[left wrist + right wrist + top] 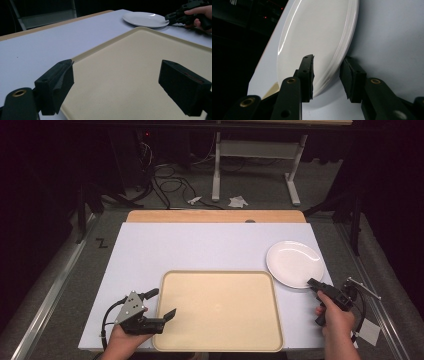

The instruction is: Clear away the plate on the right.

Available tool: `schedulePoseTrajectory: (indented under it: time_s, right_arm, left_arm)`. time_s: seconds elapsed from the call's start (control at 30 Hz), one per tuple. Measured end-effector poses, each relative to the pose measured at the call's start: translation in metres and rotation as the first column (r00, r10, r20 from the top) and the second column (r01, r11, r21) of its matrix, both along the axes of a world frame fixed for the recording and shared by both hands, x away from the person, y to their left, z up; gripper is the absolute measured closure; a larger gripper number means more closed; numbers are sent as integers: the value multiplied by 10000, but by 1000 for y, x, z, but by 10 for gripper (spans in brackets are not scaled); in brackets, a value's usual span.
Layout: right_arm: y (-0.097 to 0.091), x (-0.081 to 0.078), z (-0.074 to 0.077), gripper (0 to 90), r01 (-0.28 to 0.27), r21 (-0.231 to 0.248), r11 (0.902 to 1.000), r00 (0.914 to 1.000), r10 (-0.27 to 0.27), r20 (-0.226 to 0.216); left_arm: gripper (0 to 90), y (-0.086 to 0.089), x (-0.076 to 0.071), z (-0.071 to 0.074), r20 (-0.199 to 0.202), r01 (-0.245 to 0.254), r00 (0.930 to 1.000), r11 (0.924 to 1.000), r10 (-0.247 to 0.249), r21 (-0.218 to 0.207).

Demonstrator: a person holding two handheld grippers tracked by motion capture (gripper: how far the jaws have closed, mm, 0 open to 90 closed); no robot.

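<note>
1. Plate (294, 263), white and round, lies flat on the white table (200, 247) toward its far right, just beyond the right far corner of the tray (220, 340) and apart from it by a narrow strip of tabletop.
2. Right gripper (313, 284) reaches the plate's near rim from the right. In the right gripper view (326, 75) the two black jaws straddle that rim, one over the plate's upper face, the other on the outer side against the table. A sliver of gap shows at each side, so the pads do not yet press; the jaws stand partly closed around the rim, not clamped.
3. Right hand (334, 317) wraps the gripper's handle; its cable loops off near the table's right edge.
4. Left gripper (162, 306) sits at the tray's near left edge, held by the left hand (125, 337), grey three-cornered plate on top.
5. Left gripper view: its jaws (116, 82) stand wide apart with nothing between them, one over the tray's left rim, the other over the tray's bare beige floor.
6. Tray is beige, rectangular, round-cornered, lying at the table's near middle.
7. Left gripper view also catches the plate (145, 19) far off, with the right gripper (170, 17) at its edge.
</note>
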State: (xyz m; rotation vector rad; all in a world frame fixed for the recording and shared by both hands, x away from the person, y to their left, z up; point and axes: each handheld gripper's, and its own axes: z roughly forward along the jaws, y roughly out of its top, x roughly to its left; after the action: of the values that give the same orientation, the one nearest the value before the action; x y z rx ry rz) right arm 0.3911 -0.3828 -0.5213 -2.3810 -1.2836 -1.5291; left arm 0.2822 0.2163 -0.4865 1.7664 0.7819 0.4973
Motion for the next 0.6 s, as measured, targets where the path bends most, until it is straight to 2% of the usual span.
schedulePoseTrajectory:
  time_s: [0.2,0.37,0.47,0.6]
  right_arm:
    - [-1,3,-1,676,367,293,9989,9993,-364,-120]
    - [-2,4,-2,683,493,358,9981,9987,-488,-154]
    - [-2,4,-3,691,786,596,9951,9967,-773,-241]
    - [0,5,-3,704,1040,648,9925,9943,-1021,-320]
  left_arm:
    - [137,1,-1,0,-26,-9,10000,10000,8,-81]
    - [137,1,-1,0,-10,-1,10000,10000,1,-96]
    - [137,1,-1,0,-28,42,10000,10000,-42,-65]
    - [138,0,-1,0,-21,63,10000,10000,-63,-62]
